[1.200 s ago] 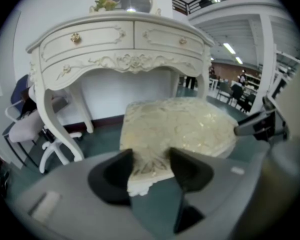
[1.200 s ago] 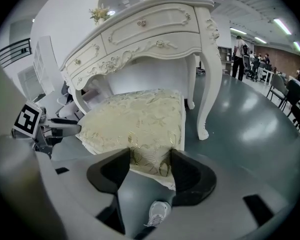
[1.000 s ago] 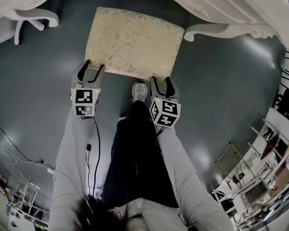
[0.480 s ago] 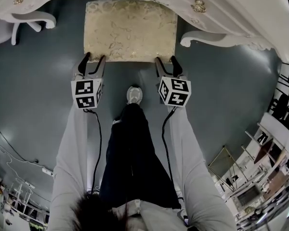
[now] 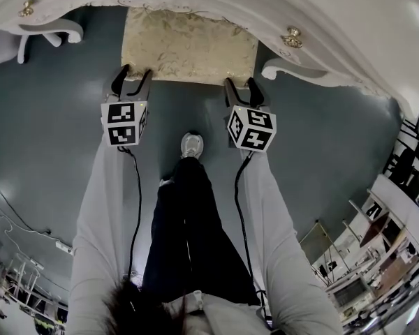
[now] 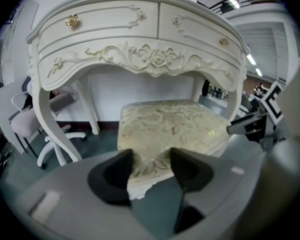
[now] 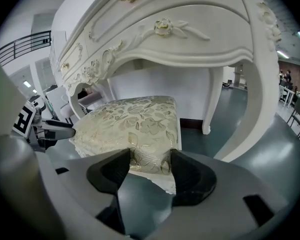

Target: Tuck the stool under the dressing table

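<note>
The stool has a cream cushion with a gold leaf pattern, and its far part is hidden beneath the white dressing table. My left gripper is shut on the stool's near left corner, with the cushion edge pinched between its jaws. On the near right corner my right gripper is shut the same way. In the left gripper view the stool sits under the carved table front, its corner inside the left gripper. The right gripper view shows the right gripper on the cushion beneath the table.
Curved white table legs flank the stool on both sides. The person's shoe is on the grey floor between the arms. A pale office chair stands left of the table. Shelving fills the lower right.
The stool has slid away from the person and further under the table, and has turned square to it. Both grippers moved forward with it, still on its near corners.
</note>
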Available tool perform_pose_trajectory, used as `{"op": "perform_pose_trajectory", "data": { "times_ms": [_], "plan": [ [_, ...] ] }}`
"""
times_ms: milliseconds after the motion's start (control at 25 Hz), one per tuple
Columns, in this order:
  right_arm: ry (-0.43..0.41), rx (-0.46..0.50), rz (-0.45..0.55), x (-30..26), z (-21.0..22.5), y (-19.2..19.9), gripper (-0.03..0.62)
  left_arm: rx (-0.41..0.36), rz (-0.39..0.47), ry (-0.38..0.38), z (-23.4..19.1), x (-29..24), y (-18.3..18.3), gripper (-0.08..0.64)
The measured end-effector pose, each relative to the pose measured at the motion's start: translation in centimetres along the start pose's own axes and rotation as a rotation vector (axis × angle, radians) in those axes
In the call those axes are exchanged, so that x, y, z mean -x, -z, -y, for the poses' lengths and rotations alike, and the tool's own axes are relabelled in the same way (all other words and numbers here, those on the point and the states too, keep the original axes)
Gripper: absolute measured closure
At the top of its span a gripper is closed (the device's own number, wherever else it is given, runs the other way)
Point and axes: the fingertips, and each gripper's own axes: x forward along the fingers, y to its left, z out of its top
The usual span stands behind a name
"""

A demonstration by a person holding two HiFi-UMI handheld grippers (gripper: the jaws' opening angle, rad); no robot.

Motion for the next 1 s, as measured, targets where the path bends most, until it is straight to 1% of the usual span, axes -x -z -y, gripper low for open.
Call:
{"op": "perform_pose_trajectory", "data": {
  "times_ms": [200, 400, 520, 680, 1000],
  "plan": [
    [-0.003, 0.014, -0.002, -1.1, 0.7, -1.3, 0.331, 0.018, 0.007, 0.005, -0.1, -1.0, -0.9, 0.314],
    [-0.007, 0.019, -0.007, -2.2, 1.1, -2.8, 0.331, 0.021, 0.001, -0.009, -0.5, -2.0, -2.0, 0.314],
    [-0.015, 0.014, -0.006, -2.7, 1.1, -3.4, 0.331, 0.011, 0.001, -0.019, -1.0, -2.6, -2.7, 0.314],
    [-0.023, -0.011, -0.003, -3.6, 0.7, -4.4, 0.331, -0.021, -0.009, -0.036, -2.3, -3.8, -4.1, 0.316],
    [-0.012, -0.022, 0.004, -4.9, 1.1, -6.3, 0.331, -0.044, -0.014, -0.033, -3.0, -5.5, -6.2, 0.316]
  ]
}}
